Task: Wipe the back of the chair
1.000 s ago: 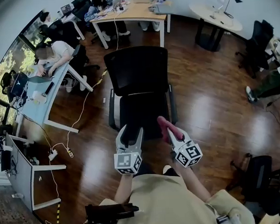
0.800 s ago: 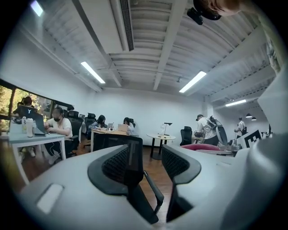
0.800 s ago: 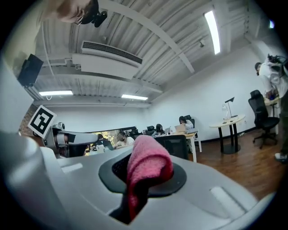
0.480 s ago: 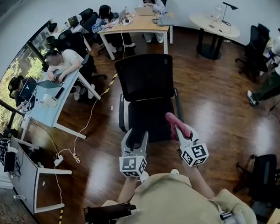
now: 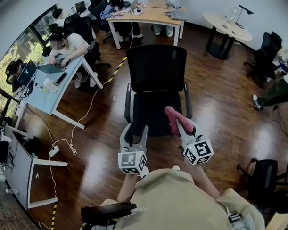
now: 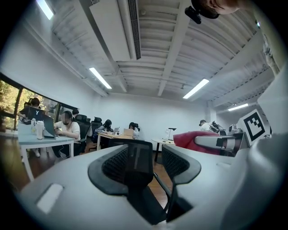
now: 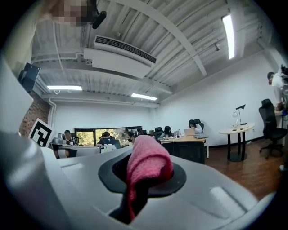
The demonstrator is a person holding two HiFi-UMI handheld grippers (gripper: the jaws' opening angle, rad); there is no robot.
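Observation:
A black office chair stands ahead of me on the wood floor, its mesh back [image 5: 156, 67] upright beyond the seat [image 5: 153, 109]. My left gripper [image 5: 134, 132] hovers open over the seat's front left edge, holding nothing. In the left gripper view the chair back [image 6: 135, 159] shows between the spread fingers of the left gripper [image 6: 144, 168]. My right gripper [image 5: 183, 127] is over the seat's front right, shut on a pink cloth [image 5: 174, 118]. That cloth [image 7: 147, 162] bulges out of the right gripper [image 7: 144, 177] in the right gripper view. Both grippers are short of the back.
A light-blue desk [image 5: 49, 89] with seated people is at the left, a wooden desk [image 5: 147, 15] at the back, a round table [image 5: 225, 24] with a lamp at the back right. More black chairs [image 5: 264, 51] stand at the right. Cables [image 5: 85, 119] trail on the floor at the left.
The head view has swung about, so the chair sits a little further right in it. Both grippers stay by the seat's front edge, and the right one keeps hold of the pink cloth.

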